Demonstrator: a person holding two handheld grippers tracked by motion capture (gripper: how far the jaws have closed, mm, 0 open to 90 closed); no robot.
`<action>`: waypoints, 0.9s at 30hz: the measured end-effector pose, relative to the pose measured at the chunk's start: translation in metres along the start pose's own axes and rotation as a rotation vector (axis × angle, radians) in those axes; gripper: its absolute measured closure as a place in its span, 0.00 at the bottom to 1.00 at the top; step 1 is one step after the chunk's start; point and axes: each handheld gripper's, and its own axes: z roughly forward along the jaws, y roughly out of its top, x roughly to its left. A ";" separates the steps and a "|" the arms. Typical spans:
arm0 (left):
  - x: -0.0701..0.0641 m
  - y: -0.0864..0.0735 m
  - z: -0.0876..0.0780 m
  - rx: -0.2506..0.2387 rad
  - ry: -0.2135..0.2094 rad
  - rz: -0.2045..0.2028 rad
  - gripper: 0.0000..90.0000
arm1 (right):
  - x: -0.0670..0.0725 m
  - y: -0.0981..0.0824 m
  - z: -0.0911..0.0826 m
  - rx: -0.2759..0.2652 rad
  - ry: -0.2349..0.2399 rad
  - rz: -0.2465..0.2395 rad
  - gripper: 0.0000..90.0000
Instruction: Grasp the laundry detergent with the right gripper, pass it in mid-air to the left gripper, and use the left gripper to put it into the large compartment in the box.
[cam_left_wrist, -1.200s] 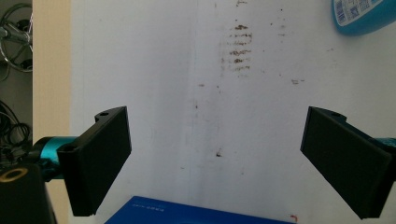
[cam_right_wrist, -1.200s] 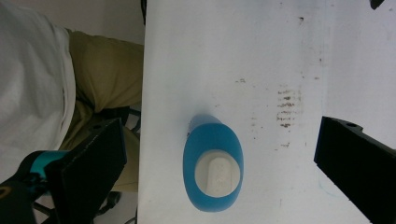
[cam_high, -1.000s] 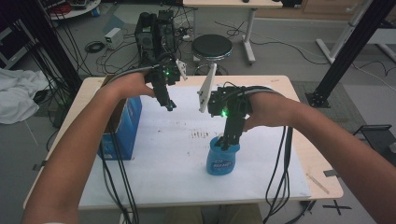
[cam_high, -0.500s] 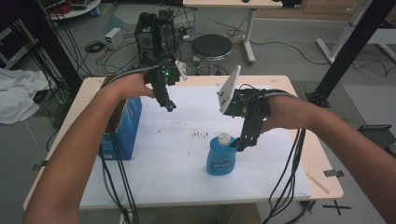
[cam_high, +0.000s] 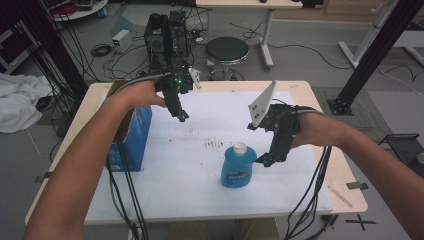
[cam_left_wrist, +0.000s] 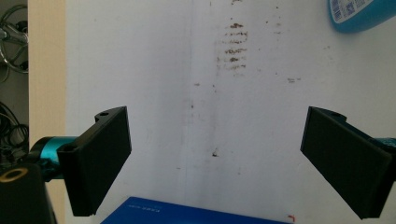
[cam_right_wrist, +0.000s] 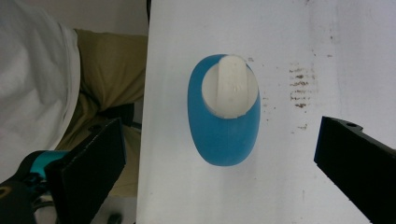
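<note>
Right gripper (cam_high: 265, 161) hangs with its jaws spread wide, empty, just beside the one blue bottle (cam_high: 238, 167) standing upright on the bench (cam_high: 310, 195). The right gripper view looks straight down on its white cap (cam_right_wrist: 230, 91). Left gripper (cam_high: 181, 116) hovers far back, jaws released too, beside the one blue box (cam_high: 134, 137); the left gripper view catches brown smudges (cam_left_wrist: 232, 46) on the white sheet. Both forearms reach in, wrists bent downward.
</note>
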 end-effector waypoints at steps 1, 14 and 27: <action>0.000 0.000 0.000 0.002 0.005 -0.001 0.09 | -0.001 -0.003 0.001 -0.009 0.005 0.001 0.01; -0.002 0.001 0.001 0.006 0.007 -0.004 0.10 | -0.003 -0.039 0.019 -0.095 0.030 0.028 0.01; -0.001 -0.001 0.001 0.014 0.006 -0.009 0.09 | -0.007 -0.063 0.026 -0.199 0.022 0.036 0.01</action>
